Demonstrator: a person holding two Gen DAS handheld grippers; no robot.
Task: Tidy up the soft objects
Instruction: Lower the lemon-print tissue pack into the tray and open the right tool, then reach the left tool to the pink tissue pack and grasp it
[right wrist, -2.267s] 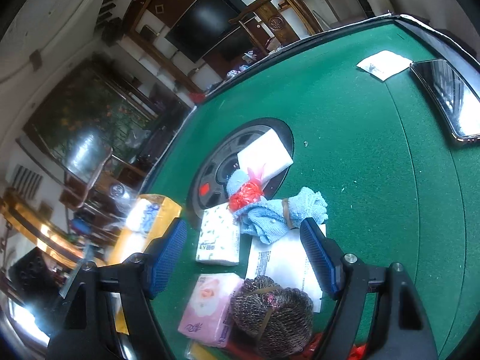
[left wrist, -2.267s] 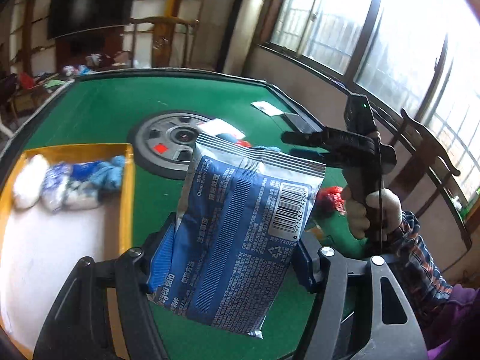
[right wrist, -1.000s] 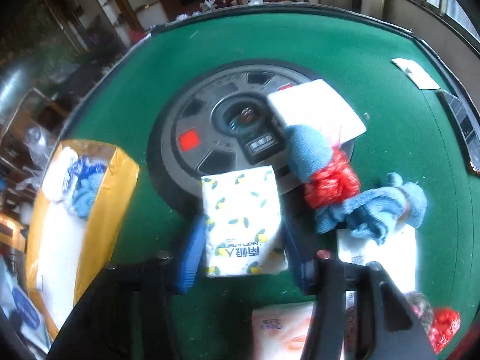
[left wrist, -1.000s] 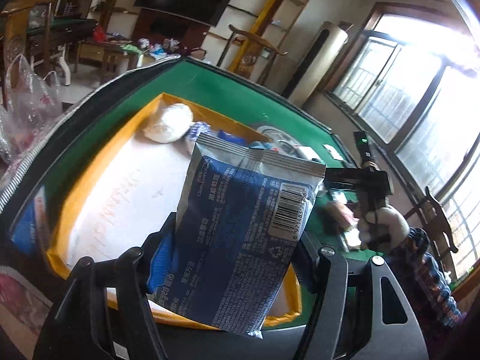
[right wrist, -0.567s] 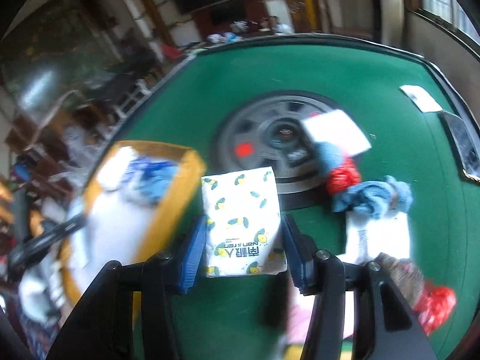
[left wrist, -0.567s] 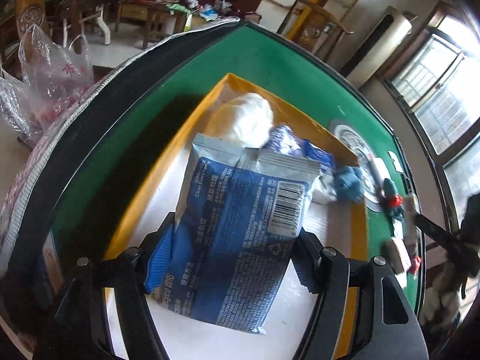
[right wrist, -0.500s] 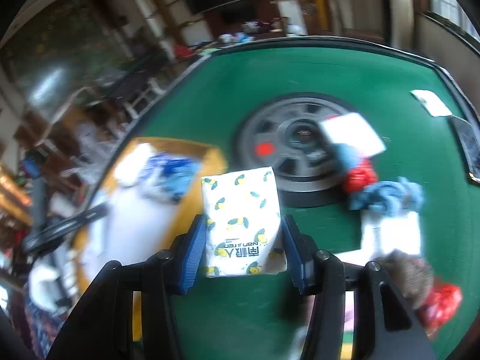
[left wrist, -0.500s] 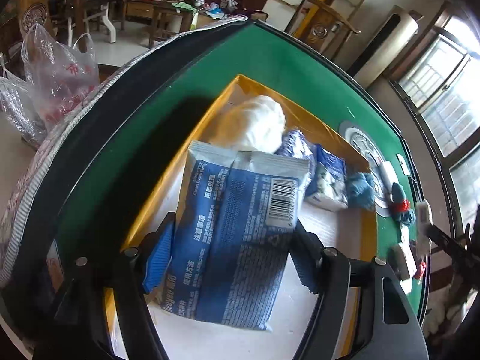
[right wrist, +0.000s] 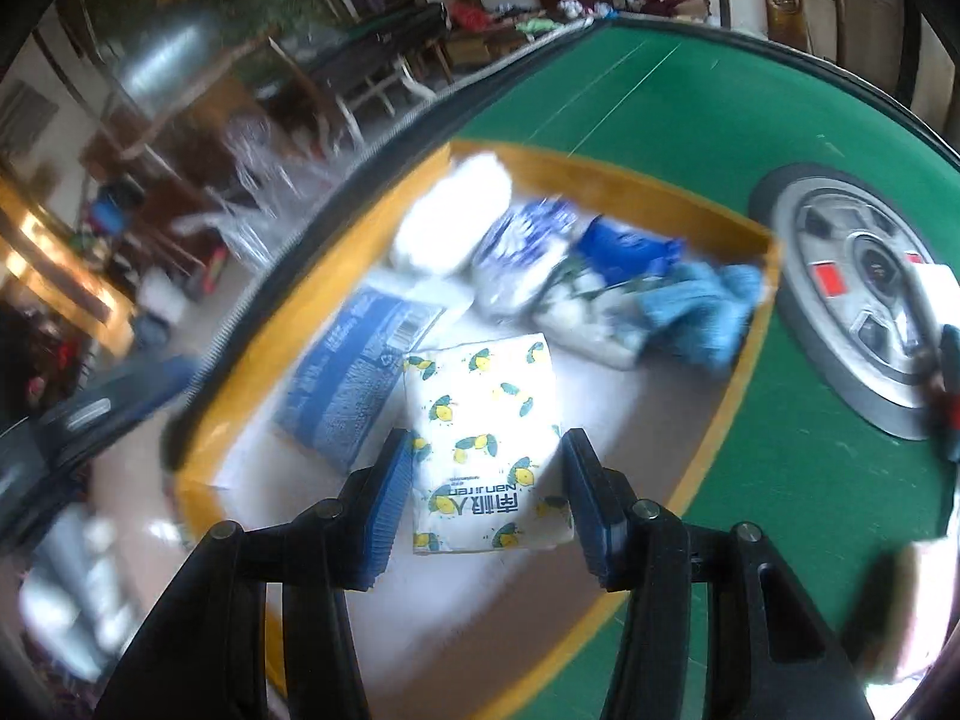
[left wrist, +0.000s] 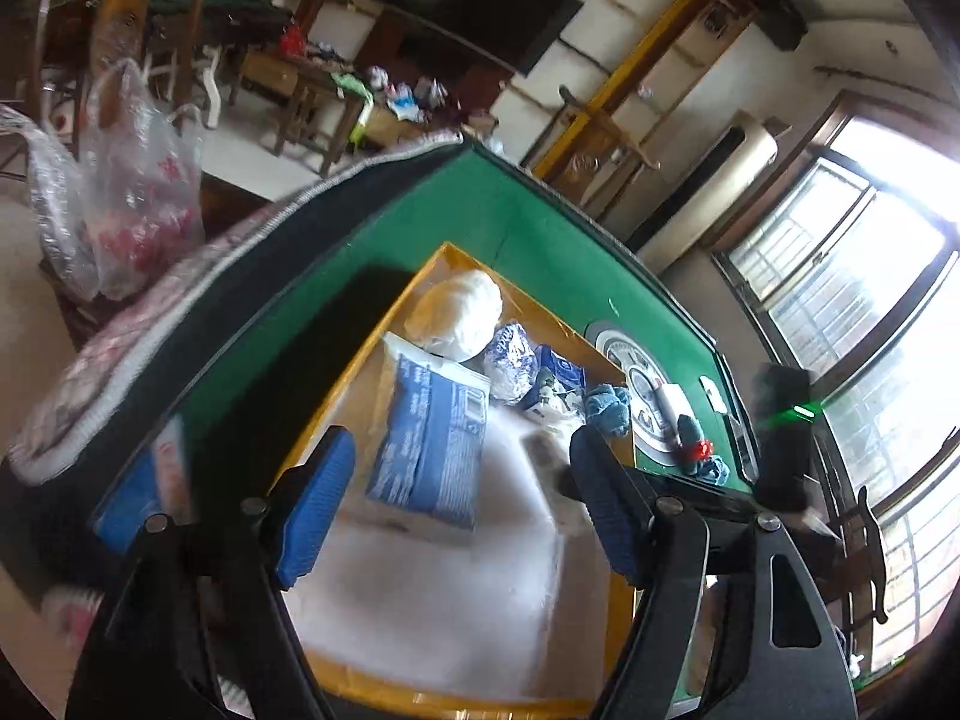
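Note:
A yellow tray with a white floor sits on the green table. The blue packet lies flat in it, free of my left gripper, which is open and empty above the tray. My right gripper is shut on a lemon-print tissue pack and holds it over the tray, beside the blue packet. A white bundle, blue-white packs and a blue cloth lie along the tray's far end.
A round grey disc is set in the table right of the tray, with a white card and a red item on it. The right gripper's handle stands right of the tray. A plastic bag hangs beyond the table edge.
My left gripper opened and let the blue packet drop flat into the tray, then drew back. My right gripper carried the lemon tissue pack from the table's middle to over the tray.

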